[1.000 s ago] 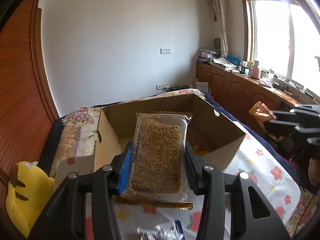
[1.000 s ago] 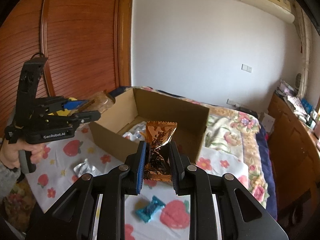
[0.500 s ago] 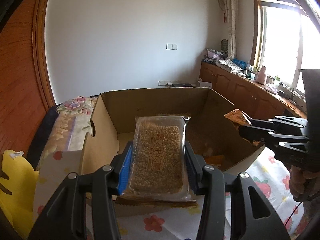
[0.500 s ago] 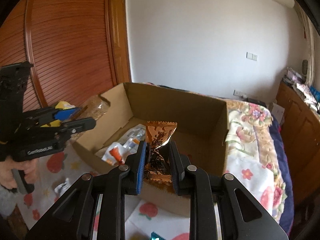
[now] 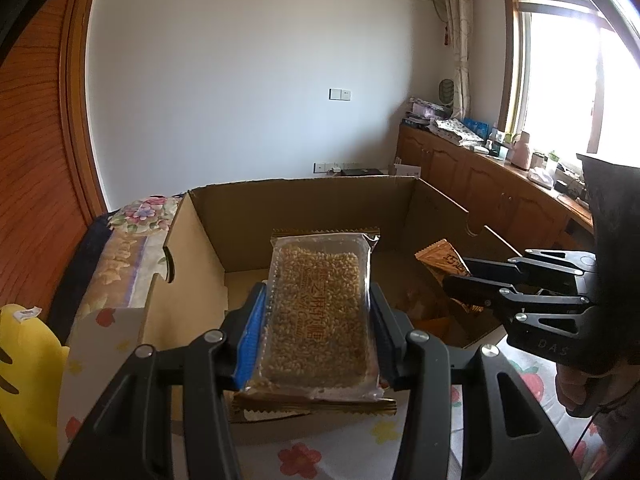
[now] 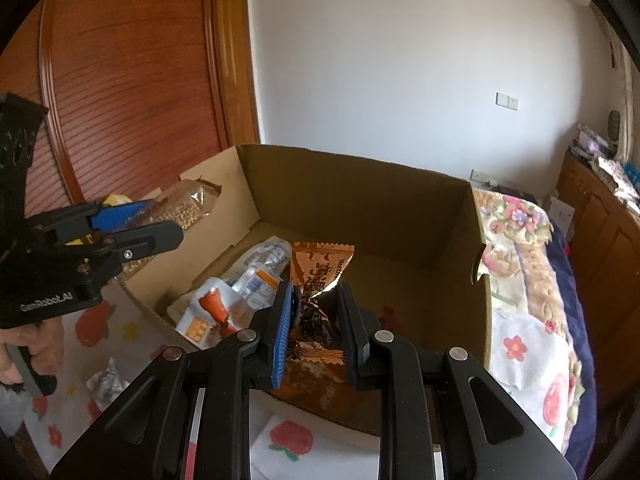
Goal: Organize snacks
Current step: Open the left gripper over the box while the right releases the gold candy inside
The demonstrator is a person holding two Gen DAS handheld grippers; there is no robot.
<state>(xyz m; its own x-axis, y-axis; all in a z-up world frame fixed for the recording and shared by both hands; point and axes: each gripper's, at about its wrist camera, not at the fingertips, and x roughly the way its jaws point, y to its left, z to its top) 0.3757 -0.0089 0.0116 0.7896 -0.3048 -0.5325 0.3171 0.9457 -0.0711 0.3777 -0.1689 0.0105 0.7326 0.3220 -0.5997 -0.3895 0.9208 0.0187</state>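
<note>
My left gripper (image 5: 318,300) is shut on a clear-wrapped puffed grain bar (image 5: 320,312), held over the near edge of an open cardboard box (image 5: 304,208). In the right wrist view that same gripper (image 6: 160,220) and grain bar (image 6: 184,208) hang at the box's left wall. My right gripper (image 6: 316,320) is shut on an orange foil snack packet (image 6: 318,276), just over the box's near rim (image 6: 476,280). From the left wrist view the right gripper (image 5: 460,276) and its orange packet (image 5: 442,258) sit above the box's right side. Several wrapped snacks (image 6: 236,292) lie inside.
The box rests on a floral cloth (image 5: 300,456) over a bed. A silver wrapped sweet (image 6: 106,384) lies on the cloth left of the box. A yellow plush (image 5: 24,380) sits at far left. Wooden cabinets (image 5: 480,184) line the right wall, and a wooden wardrobe (image 6: 132,80) the left.
Both grippers came forward and down toward the box, each still holding its snack. The right gripper now reaches over the box rim; a blue sweet on the cloth has left its view.
</note>
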